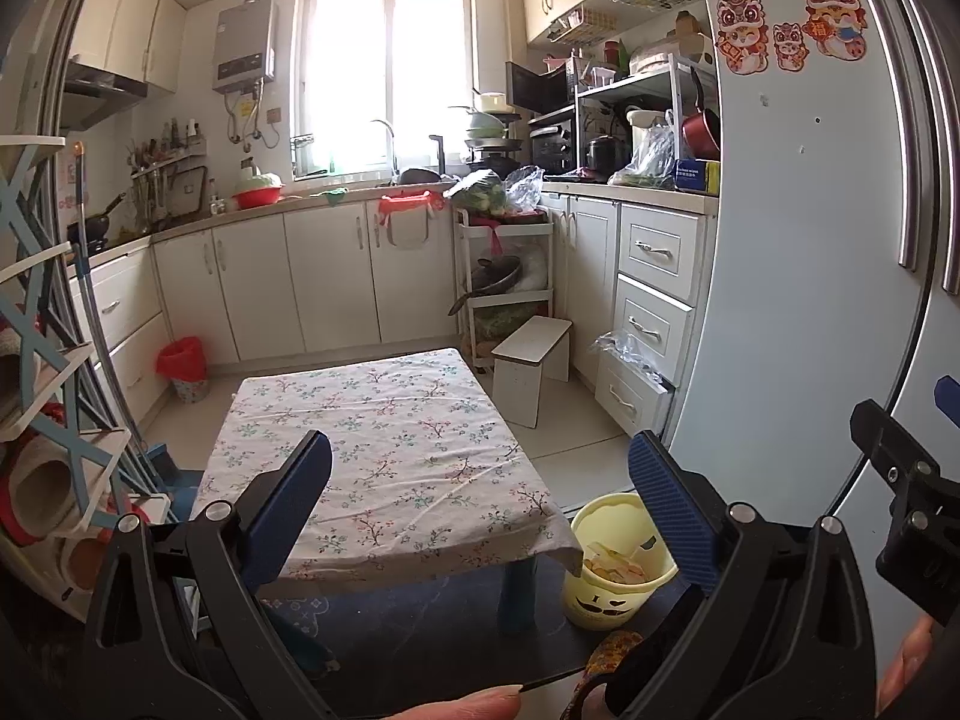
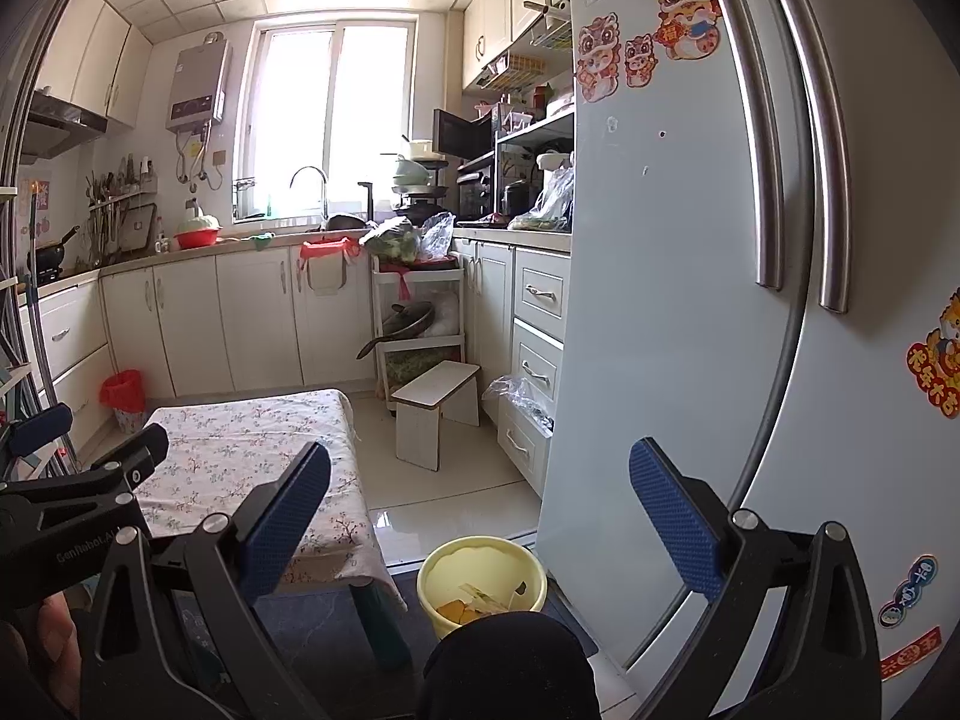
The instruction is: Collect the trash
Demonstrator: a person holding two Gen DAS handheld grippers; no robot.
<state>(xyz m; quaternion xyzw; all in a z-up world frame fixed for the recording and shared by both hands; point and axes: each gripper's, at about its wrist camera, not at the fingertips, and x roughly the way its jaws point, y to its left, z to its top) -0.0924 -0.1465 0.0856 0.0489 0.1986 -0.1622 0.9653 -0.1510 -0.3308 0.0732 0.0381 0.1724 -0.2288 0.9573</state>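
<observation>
A: How is the left hand-held gripper (image 1: 480,498) seen?

B: Its blue-padded fingers (image 1: 288,504) are spread wide, and nothing is held between them. It is raised above the near edge of the low bench (image 1: 384,450), which is covered by a floral cloth.

A: And the right hand-held gripper (image 2: 480,504)?

B: It is likewise spread apart and empty. It is held over the tiled floor (image 2: 456,492), between the bench (image 2: 240,450) and the refrigerator (image 2: 672,300).

A: Where is the trash found?

B: A yellow bin (image 1: 612,564) is set on the floor just beside the bench's near right corner, close to the refrigerator door (image 1: 810,270). Scraps in yellow, orange and white are seen inside it (image 2: 480,576), though what they are cannot be told. A second bin with a red liner (image 1: 183,369) is placed well apart, against the far-left cabinets.

A: Is anything left on the cloth?

B: Only the printed pattern and some creases are seen. A white step stool (image 1: 531,366) is stood beyond the bench, near the drawers.
</observation>
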